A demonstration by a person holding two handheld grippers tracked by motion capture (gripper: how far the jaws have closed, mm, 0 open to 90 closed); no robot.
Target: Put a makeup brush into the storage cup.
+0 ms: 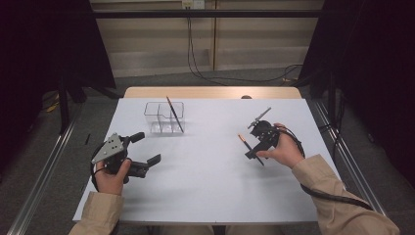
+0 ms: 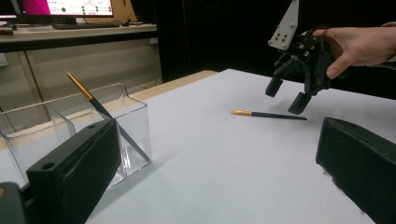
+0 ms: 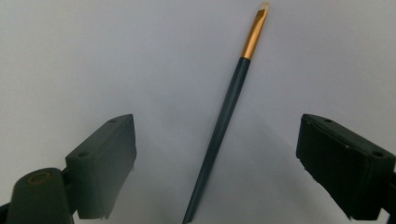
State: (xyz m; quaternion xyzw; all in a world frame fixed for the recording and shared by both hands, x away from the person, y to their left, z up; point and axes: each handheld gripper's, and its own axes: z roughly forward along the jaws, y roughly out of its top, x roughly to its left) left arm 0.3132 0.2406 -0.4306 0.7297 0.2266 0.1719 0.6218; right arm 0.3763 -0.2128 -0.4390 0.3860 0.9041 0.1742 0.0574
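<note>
A dark-handled paintbrush (image 1: 243, 141) with a gold ferrule lies flat on the white table (image 1: 205, 171) at the right. My right gripper (image 1: 254, 147) hovers just over it, pointing down. In the right gripper view the paintbrush (image 3: 229, 116) runs up between the two spread jaws of my right gripper (image 3: 215, 123), and neither pad touches it. A second paintbrush (image 1: 174, 115) leans in a clear divided container (image 1: 164, 117) at the back left. My left gripper (image 1: 147, 148) is held open near the table's left side with nothing in it. The left gripper view shows the container (image 2: 126, 121), the lying paintbrush (image 2: 268, 114) and the right gripper (image 2: 286, 97).
A wooden strip (image 1: 210, 92) borders the table's far edge. Cables trail from both grippers. Metal rails (image 1: 44, 166) run along the floor on each side, and dark curtains hang beyond them.
</note>
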